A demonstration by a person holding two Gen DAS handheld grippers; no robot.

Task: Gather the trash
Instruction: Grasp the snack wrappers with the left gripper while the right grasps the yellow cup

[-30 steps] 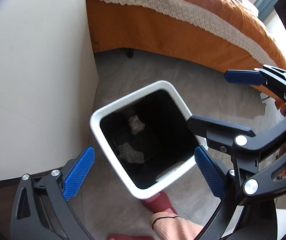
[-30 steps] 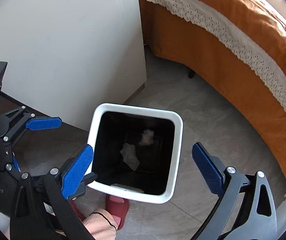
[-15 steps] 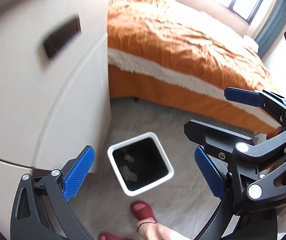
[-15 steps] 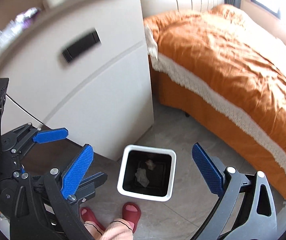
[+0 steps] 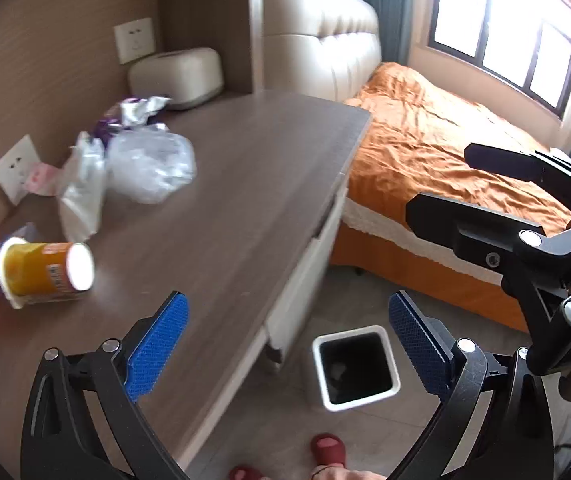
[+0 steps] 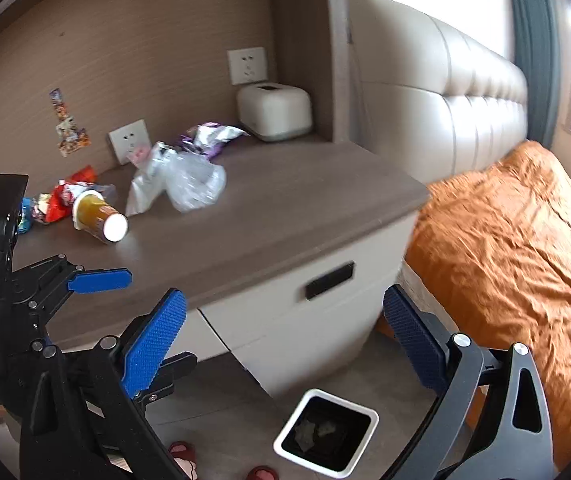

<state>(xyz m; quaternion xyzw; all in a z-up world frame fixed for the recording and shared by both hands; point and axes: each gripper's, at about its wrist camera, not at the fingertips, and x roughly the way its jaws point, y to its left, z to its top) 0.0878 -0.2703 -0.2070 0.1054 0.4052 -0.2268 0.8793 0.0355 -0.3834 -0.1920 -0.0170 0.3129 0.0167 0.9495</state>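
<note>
Both grippers, left (image 5: 287, 344) and right (image 6: 285, 338), have been raised from the bin (image 5: 355, 366), jaws apart and empty; the cup (image 5: 43, 270), lying sideways, is nearer the left.

Right gripper (image 6: 283, 344) jaws spread wide, empty, above the white bin (image 6: 327, 432) on the floor; the tipped cup (image 6: 99, 216) and wrappers, perhaps snack packets (image 6: 59, 196), lie on the tabletop (image 6: 285, 204).
</note>
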